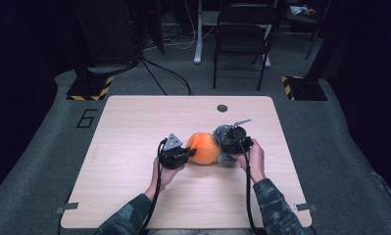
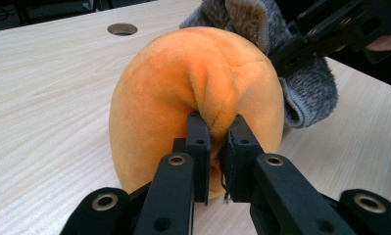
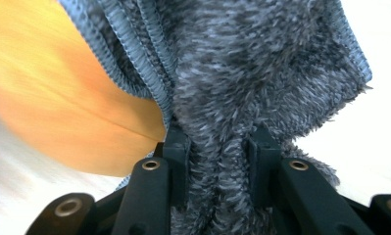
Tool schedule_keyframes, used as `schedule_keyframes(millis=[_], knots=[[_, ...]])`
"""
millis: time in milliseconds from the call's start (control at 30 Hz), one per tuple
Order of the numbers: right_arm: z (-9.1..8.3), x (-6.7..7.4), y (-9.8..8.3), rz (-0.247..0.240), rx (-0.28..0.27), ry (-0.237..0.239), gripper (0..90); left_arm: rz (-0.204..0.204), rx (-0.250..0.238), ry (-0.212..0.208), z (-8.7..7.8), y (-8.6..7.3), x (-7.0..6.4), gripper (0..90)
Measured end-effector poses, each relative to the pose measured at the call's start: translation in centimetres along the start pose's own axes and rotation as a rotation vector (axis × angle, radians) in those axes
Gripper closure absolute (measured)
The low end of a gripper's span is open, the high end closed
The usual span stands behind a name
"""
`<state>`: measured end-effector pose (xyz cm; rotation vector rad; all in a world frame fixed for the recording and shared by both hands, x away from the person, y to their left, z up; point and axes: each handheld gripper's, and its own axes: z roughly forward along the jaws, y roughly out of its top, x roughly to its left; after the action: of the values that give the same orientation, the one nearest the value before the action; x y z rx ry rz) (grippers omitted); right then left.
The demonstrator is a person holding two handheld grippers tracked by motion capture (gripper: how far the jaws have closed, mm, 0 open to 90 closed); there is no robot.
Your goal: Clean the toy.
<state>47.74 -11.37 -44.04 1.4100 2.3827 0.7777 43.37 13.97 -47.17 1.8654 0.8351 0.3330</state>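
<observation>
Forearms enter the high view from the table's [image 1: 134, 196] near edge; our left gripper [image 1: 189, 153] pinches the orange plush [image 1: 203, 148] at mid-table. Left gripper view: jaws clamp a plush fold. Right gripper view: right gripper [image 3: 217, 142] grips the grey fuzzy cover [image 3: 261, 73]; next, we judge, pull it over the plush
</observation>
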Motion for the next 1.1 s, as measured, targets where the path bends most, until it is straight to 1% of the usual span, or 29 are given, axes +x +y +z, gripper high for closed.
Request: schedule_keyframes(millis=[33, 100, 133, 167, 200, 267, 333, 367, 400, 433, 467, 500, 567, 600, 700, 733, 767, 800, 833, 867, 933, 967, 1000, 1033, 1067, 1100], knots=[[0.3, -0.3, -0.1, 0.01, 0.009, 0.002, 67.9, -0.001, -0.004, 0.003, 0.0, 0.0, 0.0, 82.7], [1.2, -0.7, -0.5, 0.014, 0.03, -0.019, 68.0, -0.002, -0.008, 0.001, 0.1, -0.1, 0.0, 82.6], [1.6, -0.9, -0.8, 0.024, 0.045, -0.018, 68.0, 0.004, -0.001, -0.004, 0.0, 0.0, 0.0, 82.6], [2.0, -1.1, -1.0, 0.027, 0.065, -0.02, 68.0, 0.006, -0.007, 0.002, 0.1, -0.1, 0.0, 82.5], [2.4, -1.2, -1.1, 0.034, 0.079, -0.022, 68.0, 0.01, -0.007, 0.0, 0.1, 0.0, 0.0, 82.5], [2.4, -1.5, -1.1, 0.044, 0.08, -0.018, 68.2, 0.011, -0.007, -0.001, 0.1, 0.0, -0.1, 82.4], [1.8, -1.3, -0.9, 0.032, 0.064, -0.039, 68.3, 0.01, -0.009, -0.002, 0.0, 0.0, -0.1, 82.4], [1.2, -1.3, -0.6, 0.024, 0.054, -0.036, 68.3, 0.009, -0.009, -0.001, 0.0, 0.0, 0.0, 82.4], [0.6, -1.2, -0.4, 0.023, 0.031, -0.028, 68.3, 0.01, -0.009, -0.003, 0.0, 0.0, 0.0, 82.4], [-0.1, -0.9, -0.1, 0.017, 0.007, -0.026, 68.3, 0.005, -0.01, -0.005, 0.1, 0.0, -0.1, 82.4], [-0.9, -0.5, 0.2, 0.002, -0.012, -0.024, 68.3, 0.013, -0.009, -0.007, 0.1, 0.0, -0.2, 82.4], [-1.6, 0.0, 0.5, -0.006, -0.029, -0.006, 68.3, 0.016, -0.003, -0.009, 0.0, 0.0, -0.2, 82.4], [-2.7, 1.3, 1.0, -0.04, -0.086, 0.006, 68.2, 0.024, -0.007, -0.006, 0.1, 0.0, -0.3, 82.4], [-3.1, 2.1, 1.2, -0.064, -0.102, 0.016, 68.1, 0.023, -0.006, -0.006, 0.1, 0.0, -0.4, 82.3], [-3.7, 4.4, 1.4, -0.132, -0.142, 0.022, 68.1, 0.023, -0.004, -0.007, 0.1, 0.0, -0.4, 82.3], [-3.9, 4.9, 1.5, -0.138, -0.151, 0.027, 68.1, 0.022, -0.005, -0.008, 0.1, 0.0, -0.4, 82.3], [-4.0, 5.3, 1.5, -0.156, -0.164, 0.03, 68.1, 0.026, -0.004, -0.009, 0.1, 0.0, -0.4, 82.3], [-4.1, 5.5, 1.5, -0.163, -0.178, 0.039, 68.2, 0.032, -0.001, -0.012, 0.1, 0.0, -0.4, 82.3], [-4.2, 5.6, 1.5, -0.168, -0.192, 0.054, 68.2, 0.033, -0.006, -0.013, 0.1, 0.0, -0.5, 82.3], [-4.2, 5.7, 1.5, -0.16, -0.204, 0.053, 68.2, 0.032, -0.007, -0.013, 0.1, 0.0, -0.6, 82.2], [-4.0, 5.6, 1.5, -0.162, -0.182, 0.055, 68.1, 0.036, -0.005, -0.015, 0.2, 0.0, -0.6, 82.2], [-3.8, 5.4, 1.4, -0.151, -0.179, 0.057, 68.1, 0.028, -0.004, -0.014, 0.2, 0.0, -0.7, 82.2], [-3.6, 5.1, 1.4, -0.147, -0.171, 0.055, 68.1, 0.028, -0.002, -0.014, 0.2, 0.0, -0.6, 82.2], [-3.4, 4.8, 1.4, -0.133, -0.158, 0.061, 68.1, 0.026, -0.004, -0.013, 0.2, 0.0, -0.6, 82.1], [-3.3, 4.5, 1.3, -0.125, -0.157, 0.065, 68.1, 0.027, -0.006, -0.012, 0.2, 0.0, -0.5, 82.2], [-3.2, 4.3, 1.3, -0.12, -0.151, 0.058, 68.0, 0.03, -0.004, -0.011, 0.2, 0.0, -0.5, 82.2]])
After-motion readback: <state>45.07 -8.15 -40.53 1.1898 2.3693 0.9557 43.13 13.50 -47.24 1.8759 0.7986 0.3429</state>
